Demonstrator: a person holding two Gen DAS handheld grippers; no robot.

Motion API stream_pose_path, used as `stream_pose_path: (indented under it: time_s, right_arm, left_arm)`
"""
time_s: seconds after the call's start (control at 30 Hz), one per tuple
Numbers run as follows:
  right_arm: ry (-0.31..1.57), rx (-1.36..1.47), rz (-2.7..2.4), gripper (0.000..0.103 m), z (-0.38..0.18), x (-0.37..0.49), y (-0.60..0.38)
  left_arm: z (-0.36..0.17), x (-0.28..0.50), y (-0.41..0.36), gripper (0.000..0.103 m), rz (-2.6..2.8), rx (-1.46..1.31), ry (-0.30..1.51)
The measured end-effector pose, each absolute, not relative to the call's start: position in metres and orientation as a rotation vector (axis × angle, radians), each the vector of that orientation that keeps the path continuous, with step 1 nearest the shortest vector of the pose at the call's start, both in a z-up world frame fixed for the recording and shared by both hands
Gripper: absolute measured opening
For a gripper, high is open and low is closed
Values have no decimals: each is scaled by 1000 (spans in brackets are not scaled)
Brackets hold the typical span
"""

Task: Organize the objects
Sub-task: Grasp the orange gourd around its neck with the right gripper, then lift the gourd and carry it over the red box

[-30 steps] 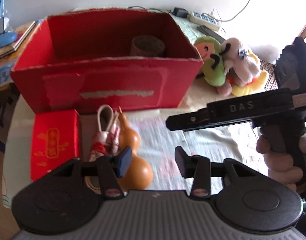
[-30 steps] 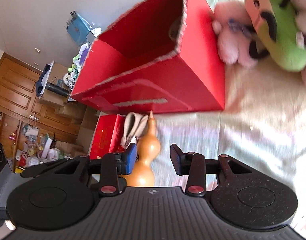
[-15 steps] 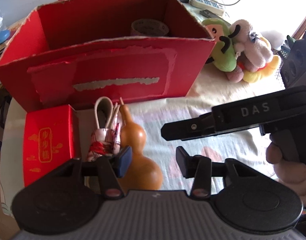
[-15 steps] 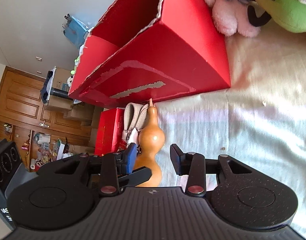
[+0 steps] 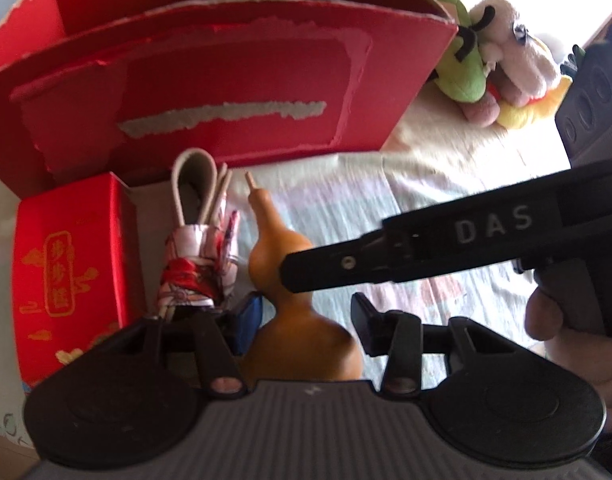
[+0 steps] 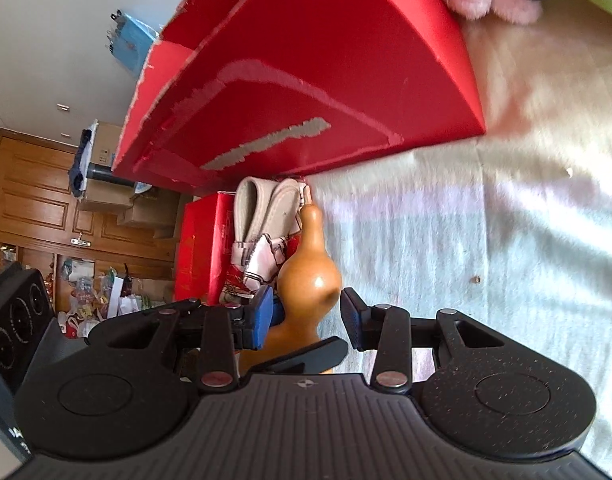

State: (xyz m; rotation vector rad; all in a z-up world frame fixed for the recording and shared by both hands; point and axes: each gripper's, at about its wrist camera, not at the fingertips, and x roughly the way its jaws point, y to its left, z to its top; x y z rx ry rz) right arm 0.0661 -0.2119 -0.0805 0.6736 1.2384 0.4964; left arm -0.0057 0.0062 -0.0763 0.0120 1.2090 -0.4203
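Observation:
An orange-brown gourd (image 5: 294,300) stands upright on the pale cloth, in front of a big open red cardboard box (image 5: 226,92). My left gripper (image 5: 306,322) is open, with the gourd's bulb between its fingers. In the left wrist view the right gripper (image 5: 302,272) reaches in from the right as a black bar across the gourd's waist. In the right wrist view the right gripper (image 6: 306,316) is open around the gourd (image 6: 309,276), whose shiny bulb sits between the pads. Whether any pad touches it I cannot tell. The red box (image 6: 306,80) lies beyond.
Left of the gourd lies a beige looped bundle wrapped in red-white cloth (image 5: 198,256), then a small red box with gold print (image 5: 70,272). Plush toys (image 5: 497,64) sit right of the big box. A person's hand (image 5: 565,340) holds the right gripper. Wooden cabinets (image 6: 34,200) stand beyond the table.
Both grippers have moved forward and down toward the gourd, which now looms larger between their open fingers. The gourd and the boxes have not moved.

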Motion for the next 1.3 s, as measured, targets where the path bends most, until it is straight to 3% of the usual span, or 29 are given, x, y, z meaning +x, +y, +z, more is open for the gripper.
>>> stream_pose_path:
  time_s: [1.3]
  right_arm:
    - [1235, 694, 454, 42, -67, 54, -260]
  left_arm:
    - [-45, 15, -59, 35, -507, 181, 1256]
